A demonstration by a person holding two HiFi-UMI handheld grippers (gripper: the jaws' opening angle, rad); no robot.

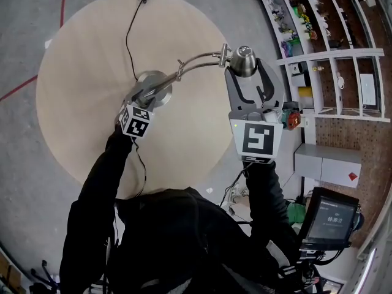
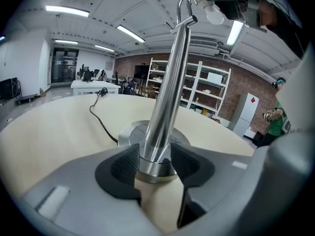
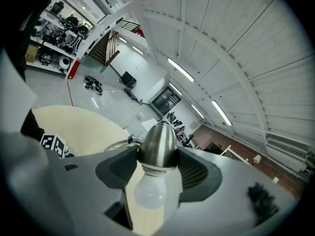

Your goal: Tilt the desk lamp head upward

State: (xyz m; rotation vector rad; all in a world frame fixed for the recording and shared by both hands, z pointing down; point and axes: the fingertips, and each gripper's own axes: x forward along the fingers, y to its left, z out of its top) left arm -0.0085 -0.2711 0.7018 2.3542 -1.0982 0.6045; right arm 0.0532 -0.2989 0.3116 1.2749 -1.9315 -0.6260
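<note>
Judging by the hold at both ends, the tilt itself is the step in hand. On the round pale wooden table (image 1: 79,72) filling the middle of the head view stands the chrome desk lamp (image 1: 196,60). Its disc base (image 1: 153,81) sits left of centre, and its curved neck reaches right to the brushed-metal cone head (image 1: 244,59). The next move calls for swinging that head upward about its joint while the stem is held planted.

Left gripper (image 2: 155,161), low in its own view, sets its dark ribbed pads (image 2: 125,163) either side of the polished upright pole (image 2: 167,97) just above the base. They seem to press it, though contact at the right-hand pad is hard to confirm. Right gripper (image 3: 157,166) pinches the head by its sides, and the white bulb (image 3: 150,193) pokes out below.
</note>
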